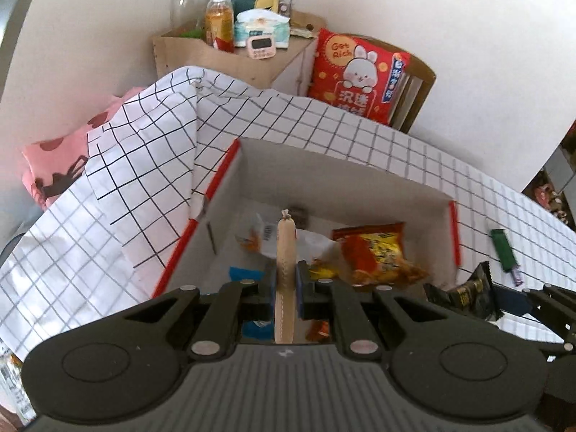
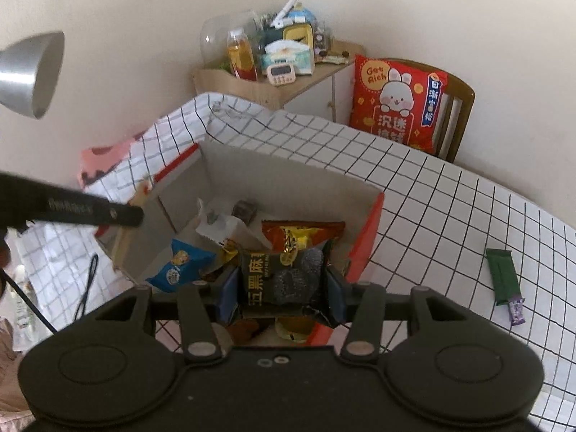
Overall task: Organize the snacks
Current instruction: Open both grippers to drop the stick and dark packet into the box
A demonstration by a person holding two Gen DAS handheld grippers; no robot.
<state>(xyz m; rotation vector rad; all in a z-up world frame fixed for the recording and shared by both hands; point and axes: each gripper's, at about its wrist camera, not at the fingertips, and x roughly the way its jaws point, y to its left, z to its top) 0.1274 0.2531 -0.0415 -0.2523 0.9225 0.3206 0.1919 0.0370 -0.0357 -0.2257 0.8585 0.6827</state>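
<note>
My left gripper [image 1: 286, 280] is shut on a tan sausage stick [image 1: 285, 252] and holds it over the open cardboard box [image 1: 324, 165] with red edges. The box holds a red-yellow snack bag [image 1: 378, 252], a blue packet [image 2: 178, 264] and white wrappers [image 2: 223, 226]. My right gripper [image 2: 282, 284] is shut on a black snack packet [image 2: 280, 280] above the box's near right side [image 2: 363, 237]; that packet and gripper also show at the right of the left wrist view [image 1: 464, 291]. A green bar [image 2: 502, 275] and a small purple candy [image 2: 516, 310] lie on the checked tablecloth to the right.
A wooden cabinet [image 1: 230, 61] with a bottle, tissues and a timer stands behind the table. A red rabbit cushion [image 2: 396, 104] sits on a chair. A metal lamp shade [image 2: 32, 72] hangs at the left. A pink cloth [image 1: 54, 169] lies at the table's left.
</note>
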